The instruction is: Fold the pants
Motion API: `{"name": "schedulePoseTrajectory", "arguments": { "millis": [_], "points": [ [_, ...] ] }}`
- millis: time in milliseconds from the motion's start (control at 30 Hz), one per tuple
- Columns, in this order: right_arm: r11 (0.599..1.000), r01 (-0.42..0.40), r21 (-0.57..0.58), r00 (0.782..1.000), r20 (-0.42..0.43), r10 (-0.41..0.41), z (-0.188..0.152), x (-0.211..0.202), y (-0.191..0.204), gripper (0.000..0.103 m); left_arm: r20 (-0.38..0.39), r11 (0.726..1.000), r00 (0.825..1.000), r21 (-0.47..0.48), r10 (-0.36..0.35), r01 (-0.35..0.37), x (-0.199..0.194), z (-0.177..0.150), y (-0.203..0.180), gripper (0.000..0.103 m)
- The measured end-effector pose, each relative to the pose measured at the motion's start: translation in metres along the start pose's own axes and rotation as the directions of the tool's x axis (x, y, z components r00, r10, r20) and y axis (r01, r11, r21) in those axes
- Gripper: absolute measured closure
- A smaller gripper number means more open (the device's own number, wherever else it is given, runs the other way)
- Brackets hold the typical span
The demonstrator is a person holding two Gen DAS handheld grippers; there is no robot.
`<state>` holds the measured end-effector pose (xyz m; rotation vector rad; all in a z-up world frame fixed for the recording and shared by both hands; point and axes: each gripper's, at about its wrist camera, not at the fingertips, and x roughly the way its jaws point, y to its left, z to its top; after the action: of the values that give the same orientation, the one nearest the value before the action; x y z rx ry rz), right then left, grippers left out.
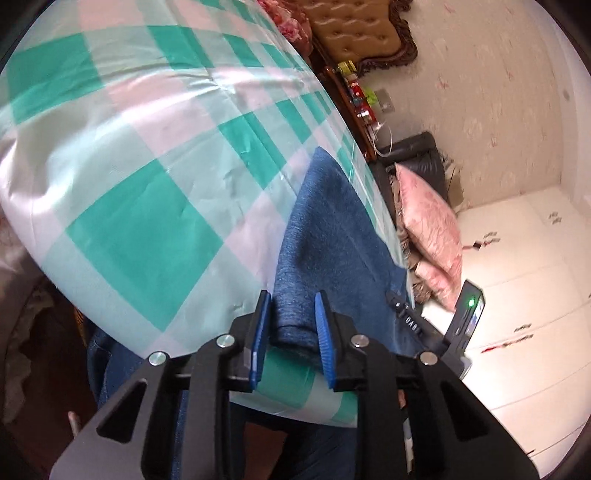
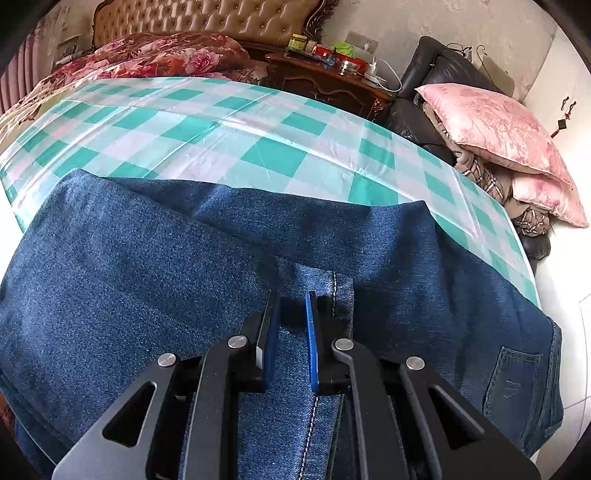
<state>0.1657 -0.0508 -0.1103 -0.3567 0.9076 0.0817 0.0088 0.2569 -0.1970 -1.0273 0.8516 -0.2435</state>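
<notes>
Blue denim pants (image 2: 147, 258) lie across the near edge of a bed covered with a green-and-white checked sheet (image 2: 229, 133). In the left wrist view the pants (image 1: 325, 229) show as a folded leg running away along the bed edge. My left gripper (image 1: 293, 310) is open, its blue pads on either side of the folded end of the leg. My right gripper (image 2: 291, 306) is open, its pads above a stitched hem flap of the pants (image 2: 325, 291). A back pocket (image 2: 517, 376) hangs at the right.
Pink pillows (image 2: 498, 129) are piled on a dark leather chair (image 2: 432, 70) right of the bed. A wooden nightstand (image 2: 325, 77) with small items stands by the tufted headboard (image 2: 221, 18). A floral quilt (image 2: 155, 55) lies at the bed's far end. White floor (image 1: 517, 295) lies to the right.
</notes>
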Motion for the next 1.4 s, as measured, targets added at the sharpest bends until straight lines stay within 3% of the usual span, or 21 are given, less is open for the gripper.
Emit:
{"name": "schedulePoseTrajectory", "arguments": {
  "millis": [100, 233, 300, 367, 433, 600, 700, 767, 833, 933, 1000, 1067, 1133, 1167, 1200, 1267, 1333, 1367, 1400],
  "points": [
    [1.0, 0.015, -0.012, 1.0, -0.006, -0.015, 0.001, 0.0, 0.003, 0.094, -0.021, 1.0, 1.0, 0.005, 0.002, -0.002, 0.002, 0.003, -0.002, 0.087],
    [0.999, 0.023, -0.023, 0.999, -0.039, -0.024, 0.014, -0.012, 0.004, 0.091, 0.01, 0.991, 0.999, 0.131, 0.04, -0.041, -0.009, 0.001, -0.025, 0.09],
    [0.999, -0.018, -0.037, 1.0, 0.01, 0.018, 0.028, -0.037, 0.011, 0.074, 0.044, 0.975, 0.996, 0.205, 0.078, -0.086, -0.013, -0.003, -0.044, 0.09],
    [0.99, -0.132, -0.053, 0.991, -0.002, 0.132, 0.041, -0.054, 0.022, 0.068, 0.074, 0.956, 0.991, 0.264, 0.111, -0.127, -0.017, -0.006, -0.058, 0.09],
    [0.957, -0.279, -0.084, 0.96, -0.066, 0.274, 0.061, -0.066, 0.044, 0.068, 0.11, 0.93, 0.983, 0.323, 0.149, -0.177, -0.019, -0.011, -0.076, 0.09],
    [0.872, -0.482, -0.088, 0.862, -0.224, 0.454, 0.093, -0.075, 0.095, 0.068, 0.191, 0.858, 0.954, 0.421, 0.233, -0.294, -0.018, -0.025, -0.11, 0.09],
    [0.856, -0.499, -0.137, 0.844, -0.298, 0.445, 0.099, -0.073, 0.13, 0.054, 0.23, 0.823, 0.936, 0.452, 0.265, -0.344, -0.014, -0.031, -0.122, 0.09],
    [0.863, -0.475, -0.171, 0.85, -0.343, 0.4, 0.099, -0.065, 0.15, 0.054, 0.254, 0.798, 0.926, 0.475, 0.281, -0.372, -0.013, -0.033, -0.129, 0.09],
    [0.858, -0.48, -0.183, 0.839, -0.382, 0.388, 0.098, -0.059, 0.165, 0.054, 0.275, 0.769, 0.914, 0.499, 0.297, -0.4, -0.011, -0.037, -0.134, 0.09],
    [0.856, -0.464, -0.228, 0.843, -0.41, 0.348, 0.097, -0.047, 0.182, 0.054, 0.291, 0.751, 0.908, 0.515, 0.3, -0.413, -0.009, -0.04, -0.139, 0.09],
    [0.863, -0.441, -0.245, 0.85, -0.423, 0.314, 0.096, -0.036, 0.186, 0.058, 0.291, 0.754, 0.911, 0.516, 0.293, -0.408, -0.011, -0.041, -0.141, 0.09],
    [0.866, -0.421, -0.269, 0.862, -0.416, 0.29, 0.093, -0.033, 0.187, 0.077, 0.288, 0.762, 0.915, 0.512, 0.283, -0.396, -0.012, -0.041, -0.14, 0.09],
    [0.86, -0.429, -0.277, 0.863, -0.408, 0.299, 0.091, -0.035, 0.185, 0.088, 0.28, 0.793, 0.922, 0.48, 0.268, -0.376, -0.015, -0.04, -0.135, 0.089],
    [0.86, -0.424, -0.283, 0.867, -0.4, 0.296, 0.09, -0.037, 0.185, 0.091, 0.278, 0.811, 0.923, 0.453, 0.265, -0.37, -0.016, -0.039, -0.131, 0.083],
    [0.861, -0.424, -0.28, 0.869, -0.394, 0.299, 0.089, -0.038, 0.182, 0.092, 0.275, 0.834, 0.923, 0.412, 0.271, -0.367, -0.016, -0.037, -0.124, 0.063],
    [0.865, -0.435, -0.249, 0.864, -0.387, 0.322, 0.09, -0.039, 0.175, 0.093, 0.259, 0.85, 0.921, 0.372, 0.291, -0.374, -0.011, -0.037, -0.118, 0.038],
    [0.868, -0.448, -0.215, 0.856, -0.383, 0.347, 0.093, -0.04, 0.17, 0.093, 0.229, 0.868, 0.926, 0.335, 0.301, -0.366, 0.001, -0.038, -0.112, 0.038],
    [0.867, -0.456, -0.202, 0.853, -0.377, 0.361, 0.095, -0.042, 0.166, 0.093, 0.223, 0.873, 0.925, 0.32, 0.307, -0.367, 0.008, -0.038, -0.11, 0.047],
    [0.865, -0.464, -0.19, 0.85, -0.369, 0.375, 0.097, -0.044, 0.161, 0.094, 0.219, 0.873, 0.925, 0.318, 0.31, -0.368, 0.015, -0.038, -0.112, 0.071]
  ]
}}
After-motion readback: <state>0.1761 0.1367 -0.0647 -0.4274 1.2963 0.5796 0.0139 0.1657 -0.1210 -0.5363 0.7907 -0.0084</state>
